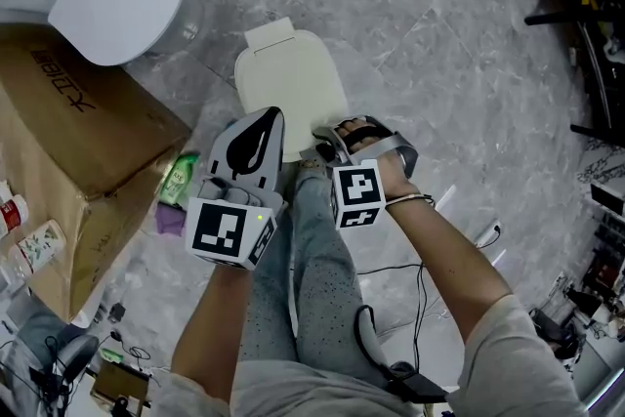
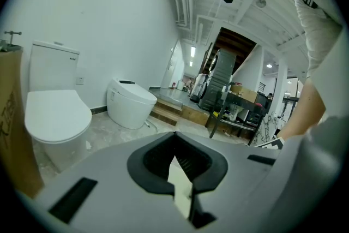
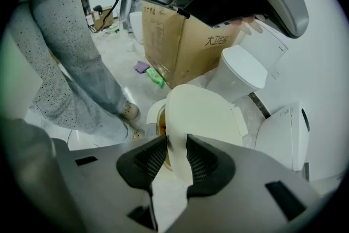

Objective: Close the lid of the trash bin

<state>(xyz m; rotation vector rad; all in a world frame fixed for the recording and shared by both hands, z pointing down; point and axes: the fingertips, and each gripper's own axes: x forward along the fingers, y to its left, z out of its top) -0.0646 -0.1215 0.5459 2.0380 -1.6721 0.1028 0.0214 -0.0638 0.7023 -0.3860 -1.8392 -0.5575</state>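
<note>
1. My right gripper has its jaws clamped on the front edge of the cream lid. The lid stands part-raised over the trash bin, and the bin's dark opening shows beneath it. The bite takes only the rim, so I judge the lid could slip free and slam down onto the bin.
2. My left gripper hovers just above the bin's near-left side. Its jaws are drawn nearly together on nothing I can make out. The cream sliver in their gap looks like the lid beyond. If this gripper drifts while the right one lowers, it could knock the lid sideways.
3. The lid turns on a hinge at the far side of the bin. If I press straight down instead of following that arc, the jaws may twist the rim. They may also drag the bin across the floor.
4. My shoe stands just beside the bin on its near side. I cannot tell whether it rests on a pedal. If it does, the lid will not seat until the foot lifts.
5. If I release before the lid meets the bin's rim all round, it may sit ajar.
</note>
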